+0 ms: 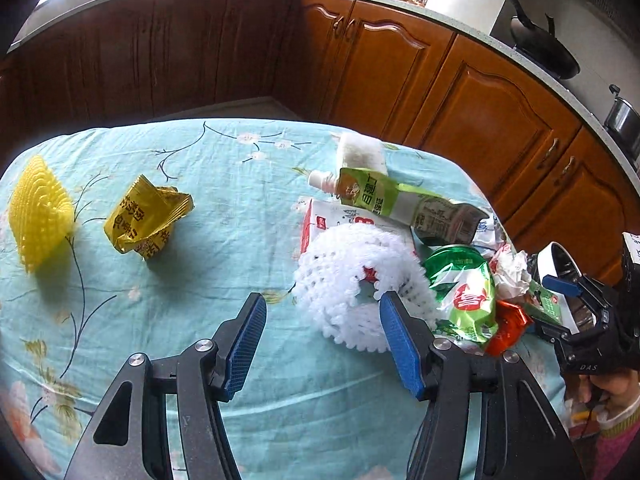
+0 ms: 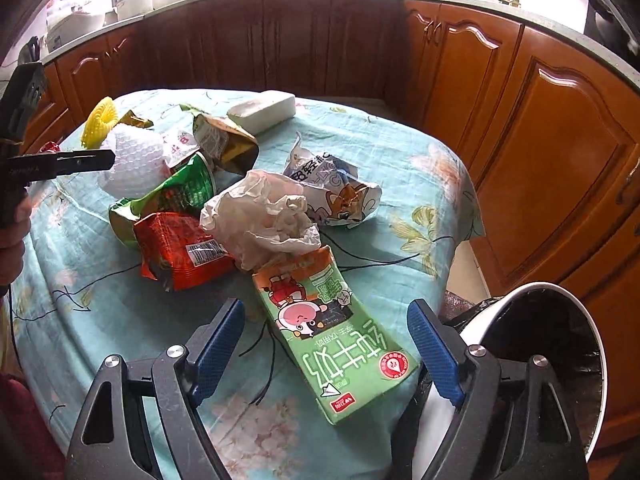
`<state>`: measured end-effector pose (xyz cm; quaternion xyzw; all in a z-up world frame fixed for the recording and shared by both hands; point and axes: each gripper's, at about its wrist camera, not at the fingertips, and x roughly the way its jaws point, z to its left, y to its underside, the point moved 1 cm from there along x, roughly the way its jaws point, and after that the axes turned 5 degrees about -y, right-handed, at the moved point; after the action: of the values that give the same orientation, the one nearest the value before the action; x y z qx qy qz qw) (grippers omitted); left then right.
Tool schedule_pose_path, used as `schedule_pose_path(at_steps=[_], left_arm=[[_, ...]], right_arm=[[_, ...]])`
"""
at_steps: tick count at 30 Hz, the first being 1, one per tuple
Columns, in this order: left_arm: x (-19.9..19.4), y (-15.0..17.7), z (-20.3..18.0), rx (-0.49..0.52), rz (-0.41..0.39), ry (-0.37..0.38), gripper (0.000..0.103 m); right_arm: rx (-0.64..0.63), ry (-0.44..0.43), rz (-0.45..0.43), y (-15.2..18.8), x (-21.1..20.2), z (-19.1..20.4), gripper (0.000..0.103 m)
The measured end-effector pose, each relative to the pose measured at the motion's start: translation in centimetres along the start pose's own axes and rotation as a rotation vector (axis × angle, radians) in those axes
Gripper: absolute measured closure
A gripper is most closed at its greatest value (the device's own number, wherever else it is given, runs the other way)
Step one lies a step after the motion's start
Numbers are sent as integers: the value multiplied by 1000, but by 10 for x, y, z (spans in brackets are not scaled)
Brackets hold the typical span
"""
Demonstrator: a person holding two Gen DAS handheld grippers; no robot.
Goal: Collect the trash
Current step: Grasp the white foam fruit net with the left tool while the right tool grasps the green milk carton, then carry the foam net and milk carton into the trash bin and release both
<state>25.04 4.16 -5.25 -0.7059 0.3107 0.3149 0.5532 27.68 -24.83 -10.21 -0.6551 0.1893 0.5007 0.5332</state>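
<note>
In the left wrist view my left gripper (image 1: pixel 323 304) is open over the floral tablecloth. Its right pad overlaps the near edge of a white foam net (image 1: pixel 352 276), and nothing is pinched. A yellow foam net (image 1: pixel 40 212) and a crumpled yellow wrapper (image 1: pixel 148 216) lie to the left. In the right wrist view my right gripper (image 2: pixel 328 312) is open, with a flattened green milk carton (image 2: pixel 336 344) lying on the table between its jaws; neither pad touches it. Beyond the carton sit crumpled white paper (image 2: pixel 264 216), a red wrapper (image 2: pixel 180 248) and a green snack bag (image 2: pixel 172 192).
A white-rimmed bin with a black liner (image 2: pixel 560 300) stands just off the table's right edge. A cartoon-printed wrapper (image 2: pixel 336 192), a white foam block (image 2: pixel 264 112) and a green drink pouch (image 1: pixel 384 196) lie further back. Wooden kitchen cabinets (image 2: pixel 540 140) ring the table.
</note>
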Motion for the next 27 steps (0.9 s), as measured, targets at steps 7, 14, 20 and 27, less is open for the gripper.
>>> schedule_pose_path(at_steps=[7, 14, 20, 27], left_arm=[[-3, 9, -2, 11, -6, 19, 93], [-52, 16, -16, 27, -99, 86, 95], [-78, 25, -42, 85, -131, 173, 95], [-78, 33, -83, 167, -105, 233, 95]], right_arm=[[49, 53, 8, 5, -2, 5, 52], [256, -43, -124, 26, -45, 1, 59], [364, -81, -217, 48, -78, 4, 60], [442, -71, -294, 65, -110, -7, 60]])
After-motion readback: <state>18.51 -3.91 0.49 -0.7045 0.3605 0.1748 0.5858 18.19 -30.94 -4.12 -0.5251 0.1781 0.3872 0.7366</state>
